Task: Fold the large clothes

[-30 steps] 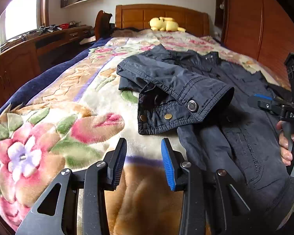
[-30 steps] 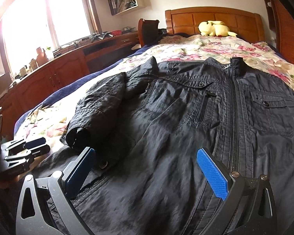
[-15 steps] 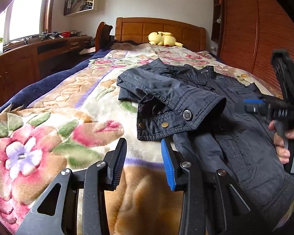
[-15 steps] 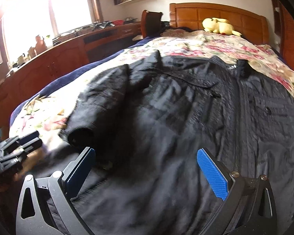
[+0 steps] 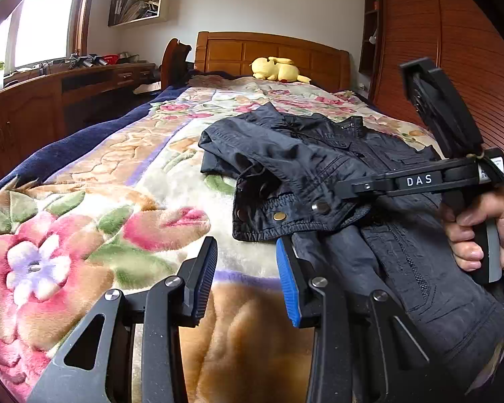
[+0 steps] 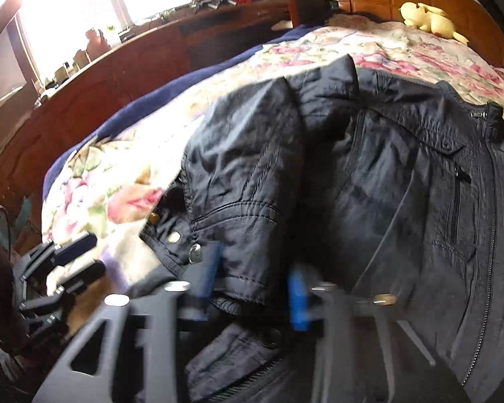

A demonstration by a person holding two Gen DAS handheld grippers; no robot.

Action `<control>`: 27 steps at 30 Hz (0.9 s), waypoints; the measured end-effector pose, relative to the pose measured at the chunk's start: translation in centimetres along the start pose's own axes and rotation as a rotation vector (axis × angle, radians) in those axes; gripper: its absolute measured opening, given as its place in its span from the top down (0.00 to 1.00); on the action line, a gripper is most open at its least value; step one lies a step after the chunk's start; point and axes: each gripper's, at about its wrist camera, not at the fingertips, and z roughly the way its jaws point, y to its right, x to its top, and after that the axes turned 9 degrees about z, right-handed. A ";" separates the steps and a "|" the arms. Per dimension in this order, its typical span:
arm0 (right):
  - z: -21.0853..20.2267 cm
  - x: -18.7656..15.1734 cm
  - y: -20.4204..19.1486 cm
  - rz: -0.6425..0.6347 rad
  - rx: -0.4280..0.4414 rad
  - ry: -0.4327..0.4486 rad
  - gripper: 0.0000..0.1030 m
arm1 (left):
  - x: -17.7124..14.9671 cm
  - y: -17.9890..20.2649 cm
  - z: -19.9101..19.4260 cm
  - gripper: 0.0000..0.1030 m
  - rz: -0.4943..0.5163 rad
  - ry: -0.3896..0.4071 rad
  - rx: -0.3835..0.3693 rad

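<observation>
A dark navy jacket (image 5: 359, 168) lies front-up on the floral blanket (image 5: 117, 201), its left sleeve folded across with the snap cuff (image 5: 279, 215) at the near edge. It also shows in the right wrist view (image 6: 403, 184). My left gripper (image 5: 247, 278) is open and empty over the blanket, just short of the cuff (image 6: 184, 245). My right gripper (image 6: 252, 285) is blurred, its jaws narrowed around the sleeve end, and I cannot tell if they pinch it. It shows from the side in the left wrist view (image 5: 356, 188).
A yellow plush toy (image 5: 279, 70) lies by the wooden headboard (image 5: 272, 50). A long wooden desk (image 5: 50, 100) runs along the left under the window. A wooden wardrobe (image 5: 453, 67) stands at the right. The left gripper shows in the right wrist view (image 6: 64, 268).
My right gripper has swung left and down over the folded sleeve, and its jaws have narrowed from wide open. My left gripper has stayed low and open before the cuff.
</observation>
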 end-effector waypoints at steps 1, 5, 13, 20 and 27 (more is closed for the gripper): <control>-0.6 0.0 0.2 -0.005 0.009 0.017 0.89 | 0.1 0.0 0.0 0.64 -0.002 0.000 -0.002; -5.6 -0.3 0.7 -0.013 0.009 0.126 0.93 | 0.1 0.0 -0.1 0.64 -0.006 0.001 -0.009; -17.2 -3.6 5.0 0.052 -0.104 0.282 0.93 | 0.2 0.0 0.1 0.64 -0.008 0.000 -0.012; -23.5 -7.9 8.5 0.091 -0.293 0.314 0.93 | 0.2 0.0 0.4 0.64 -0.008 -0.009 -0.009; -23.0 -9.9 11.8 0.167 -0.606 0.253 0.76 | 0.2 0.0 0.6 0.64 -0.005 -0.012 -0.004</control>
